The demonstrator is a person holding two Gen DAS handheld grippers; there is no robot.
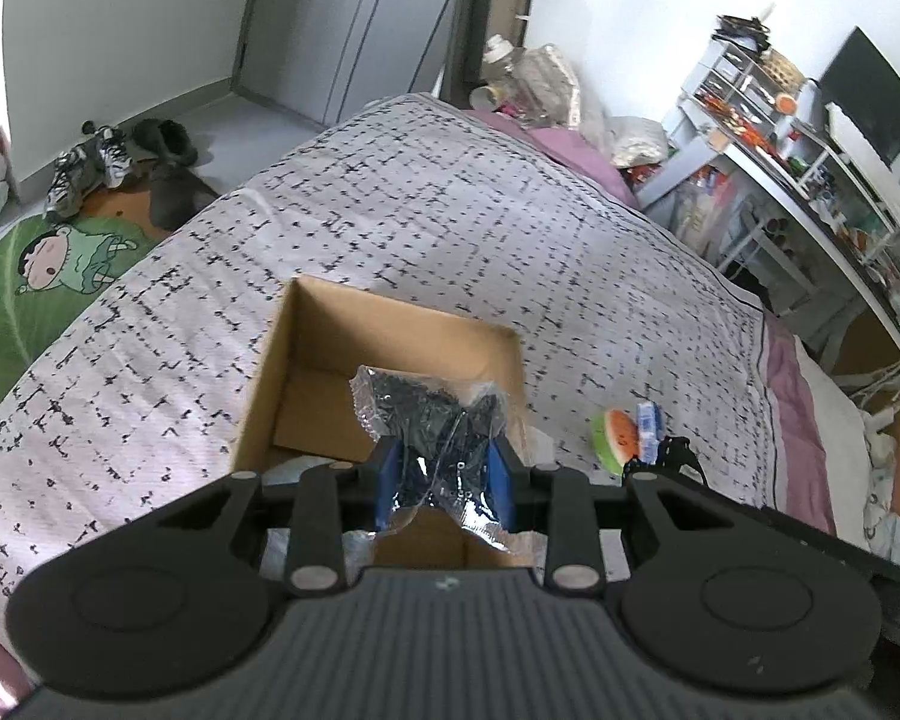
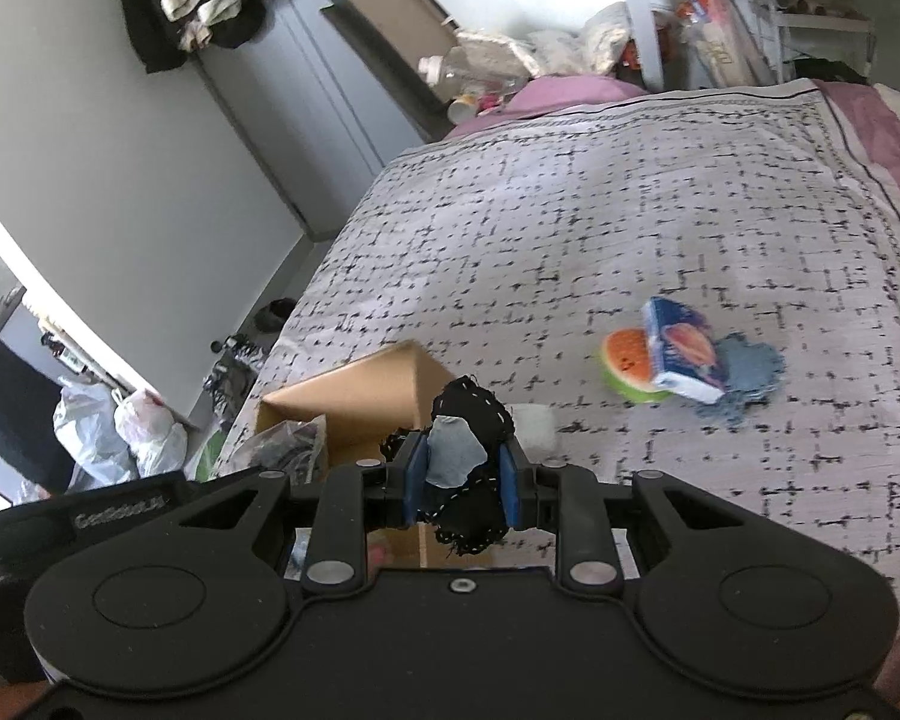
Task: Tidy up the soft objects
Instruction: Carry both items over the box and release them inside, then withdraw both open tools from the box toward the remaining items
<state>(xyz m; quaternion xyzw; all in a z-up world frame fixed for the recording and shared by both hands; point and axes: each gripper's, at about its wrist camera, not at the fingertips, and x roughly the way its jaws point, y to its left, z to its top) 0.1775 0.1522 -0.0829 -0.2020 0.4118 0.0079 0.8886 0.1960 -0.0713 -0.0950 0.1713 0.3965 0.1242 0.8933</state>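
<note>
My left gripper [image 1: 447,474] is shut on a clear plastic bag of dark cloth [image 1: 432,420] and holds it over the open cardboard box [image 1: 306,348] on the bed. My right gripper [image 2: 462,483] is shut on a black cloth piece with white stitching and a grey patch [image 2: 468,450], just right of the box [image 2: 360,402]. The bag also shows in the right wrist view [image 2: 282,447]. A watermelon plush [image 2: 627,363], a blue tissue pack [image 2: 684,354] and a blue-grey cloth [image 2: 744,378] lie together on the bedspread.
The bed has a white bedspread with black dashes [image 1: 450,210]. Shoes [image 1: 90,168] and a cartoon mat [image 1: 48,276] lie on the floor to the left. A cluttered desk [image 1: 810,180] stands to the right. Plastic bags [image 2: 120,438] sit on the floor.
</note>
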